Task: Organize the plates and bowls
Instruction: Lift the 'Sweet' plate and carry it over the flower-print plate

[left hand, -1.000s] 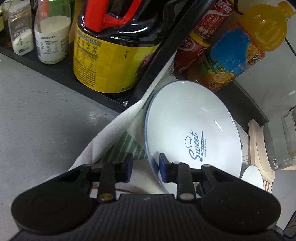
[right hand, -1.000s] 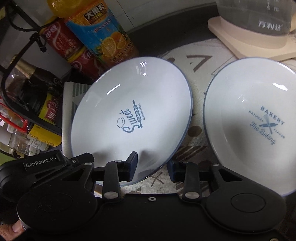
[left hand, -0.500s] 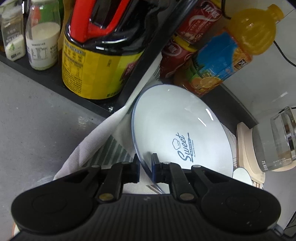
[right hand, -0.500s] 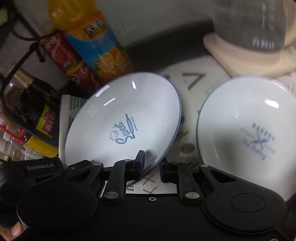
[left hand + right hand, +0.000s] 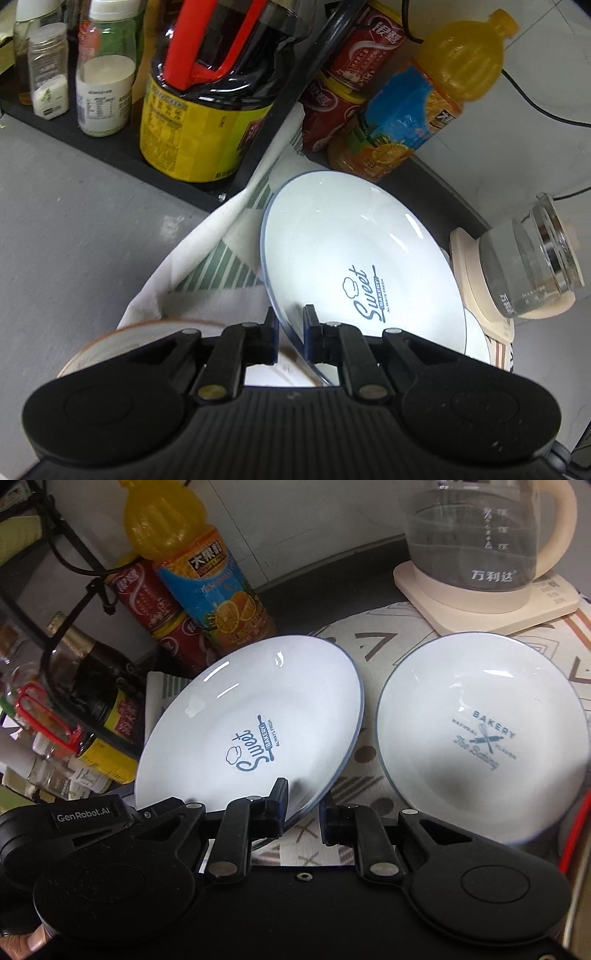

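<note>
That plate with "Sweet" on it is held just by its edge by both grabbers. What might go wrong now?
The Sweet plate is tilted, pinched only at its rim by the left gripper and right gripper; the glossy rim might slip from the jaws. If swung sideways, it could knock the Bakery plate right beside it, or the orange juice bottle just behind.

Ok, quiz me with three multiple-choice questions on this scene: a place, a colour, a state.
1. Where is the Bakery plate? A on the cloth, beside the Sweet plate; B on the rack; C under the kettle.
2. Sweet plate's rim colour? A red; B blue; C green.
3. How is the Sweet plate? A flat; B upside down; C tilted, rim in the left gripper.
A: it lies on the patterned cloth. B: thin blue edge. C: the gripper pinches its rim and it slants.
</note>
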### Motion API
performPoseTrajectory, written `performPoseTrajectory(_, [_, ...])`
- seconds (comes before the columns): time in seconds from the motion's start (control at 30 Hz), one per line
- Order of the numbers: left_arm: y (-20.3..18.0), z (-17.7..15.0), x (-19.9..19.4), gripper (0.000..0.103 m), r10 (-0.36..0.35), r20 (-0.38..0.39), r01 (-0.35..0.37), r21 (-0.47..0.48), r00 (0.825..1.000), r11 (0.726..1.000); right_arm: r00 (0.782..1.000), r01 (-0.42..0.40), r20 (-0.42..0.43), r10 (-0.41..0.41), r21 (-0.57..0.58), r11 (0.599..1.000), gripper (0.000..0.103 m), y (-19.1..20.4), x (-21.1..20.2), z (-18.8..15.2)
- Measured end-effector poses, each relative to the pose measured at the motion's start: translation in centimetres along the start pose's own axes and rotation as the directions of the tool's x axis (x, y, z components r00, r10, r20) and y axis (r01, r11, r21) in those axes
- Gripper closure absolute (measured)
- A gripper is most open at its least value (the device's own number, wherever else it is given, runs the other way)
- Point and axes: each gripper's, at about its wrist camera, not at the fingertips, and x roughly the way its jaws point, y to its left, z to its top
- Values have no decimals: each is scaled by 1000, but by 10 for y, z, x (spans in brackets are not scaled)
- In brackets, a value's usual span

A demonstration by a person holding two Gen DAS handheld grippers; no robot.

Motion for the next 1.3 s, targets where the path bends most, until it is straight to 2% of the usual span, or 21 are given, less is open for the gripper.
performPoseTrajectory(0.47, [11, -35, -54, 92, -15, 29, 15, 7, 999, 1000, 999, -4, 43, 8, -76, 997, 86, 15, -49, -36])
performPoseTrajectory(0.77, [22, -71, -89, 92, -10, 59, 9, 18, 998, 1000, 999, -17, 46, 23, -119, 993, 86, 16, -78, -66])
performPoseTrajectory(1.07, [37, -101, -108, 90, -4, 60, 4, 7, 998, 1000, 999, -24, 33, 30, -177, 984, 86, 20, -96, -93])
performPoseTrajectory(1.3, [44, -119, -109, 90, 4, 31, -3, -15, 1000, 1000, 1000, -20, 12, 23, -229, 973, 86, 19, -103, -105])
